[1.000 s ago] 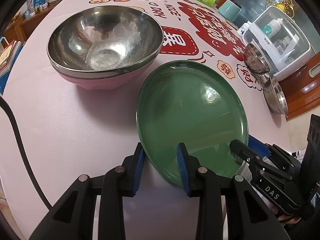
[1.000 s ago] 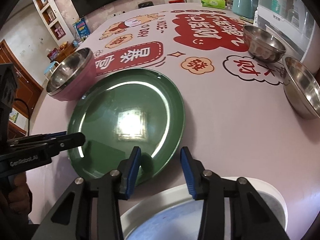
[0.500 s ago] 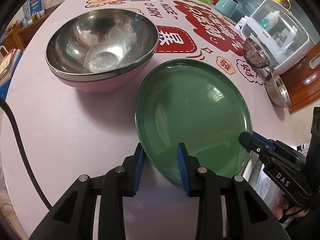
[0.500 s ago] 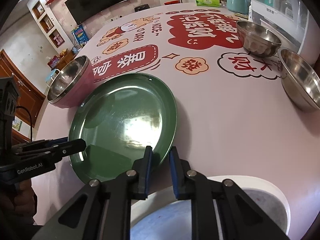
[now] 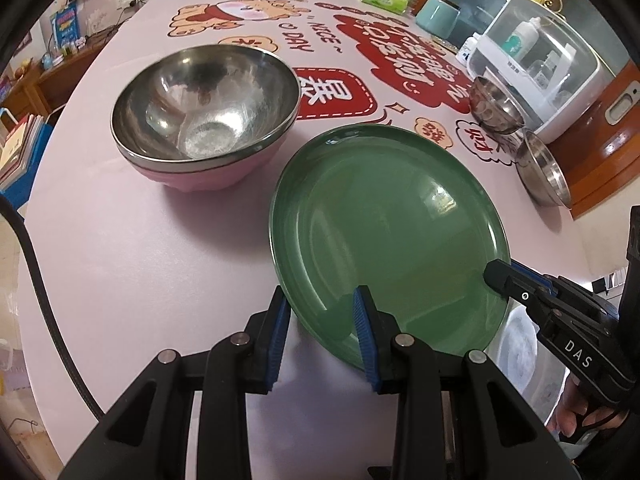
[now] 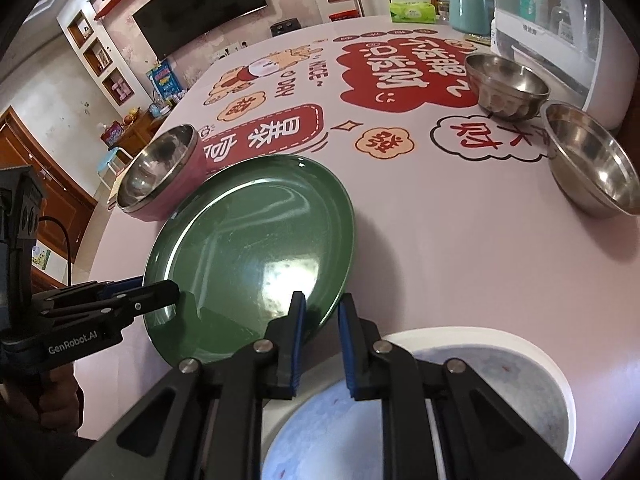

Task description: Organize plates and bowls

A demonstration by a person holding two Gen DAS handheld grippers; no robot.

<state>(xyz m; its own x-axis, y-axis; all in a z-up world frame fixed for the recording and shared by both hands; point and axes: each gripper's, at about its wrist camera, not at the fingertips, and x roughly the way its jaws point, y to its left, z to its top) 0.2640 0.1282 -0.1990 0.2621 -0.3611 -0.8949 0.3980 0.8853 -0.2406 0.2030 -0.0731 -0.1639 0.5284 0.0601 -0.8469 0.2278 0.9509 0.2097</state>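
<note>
A green plate (image 5: 384,220) (image 6: 248,240) hangs slightly off the pink table, held at two spots on its near rim. My left gripper (image 5: 320,304) is shut on the rim's left side and also shows at the plate's edge in the right wrist view (image 6: 168,296). My right gripper (image 6: 322,304) is shut on the rim's right side, and its tip shows in the left wrist view (image 5: 494,274). A white plate (image 6: 480,344) (image 5: 520,344) lies below the grippers, partly hidden. A steel bowl (image 5: 204,108) sits nested in a pink bowl (image 5: 224,176) to the far left.
Two small steel bowls (image 6: 506,84) (image 6: 592,160) stand at the right, near a white cabinet (image 5: 536,68). A tissue box (image 6: 412,10) and a teal container (image 6: 468,12) sit at the far edge. A black cable (image 5: 44,292) runs down the left. The table's edge is close below me.
My right gripper's jaws have come together on the green plate's rim. The plate has since risen a little off the table. My left gripper keeps its grip in the same place.
</note>
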